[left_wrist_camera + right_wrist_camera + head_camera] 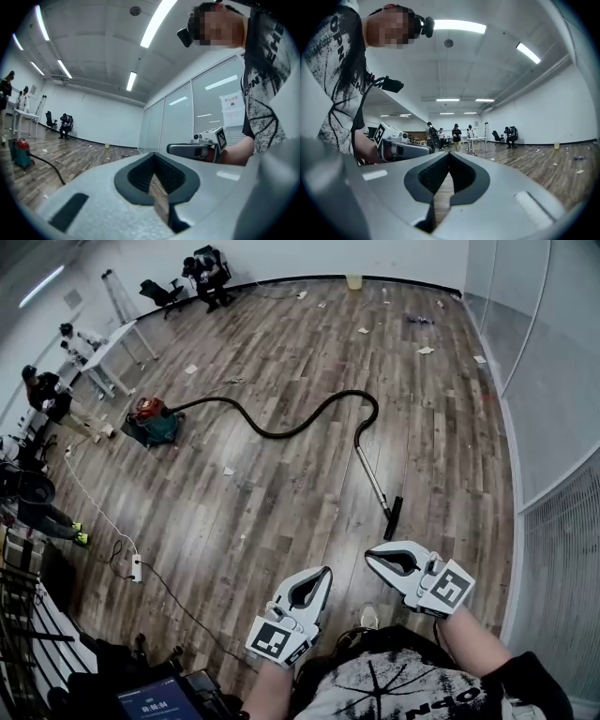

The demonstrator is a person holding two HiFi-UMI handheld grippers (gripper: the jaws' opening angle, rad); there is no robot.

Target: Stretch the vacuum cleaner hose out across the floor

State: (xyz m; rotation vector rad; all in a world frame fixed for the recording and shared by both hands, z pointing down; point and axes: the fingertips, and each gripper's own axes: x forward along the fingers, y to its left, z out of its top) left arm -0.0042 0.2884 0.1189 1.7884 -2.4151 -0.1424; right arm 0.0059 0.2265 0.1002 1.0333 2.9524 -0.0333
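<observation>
The red and teal vacuum cleaner (150, 420) stands on the wood floor at the left. Its black hose (281, 430) snakes right in an S-curve to a loop, then joins a metal wand (371, 472) ending in the black floor head (394, 517). My left gripper (325, 570) and right gripper (367, 557) are held level near my body, both shut and empty, a little short of the floor head. In the left gripper view, the left gripper (153, 154) faces the vacuum cleaner (21, 152) and hose (52, 167). The right gripper (449, 153) holds nothing.
People stand by a white table (112, 343) at the far left, and one sits on a chair (208, 273) at the back. A power strip (136, 568) with cables lies at the near left. Paper scraps (426, 350) litter the floor. A glass partition (553, 409) runs along the right.
</observation>
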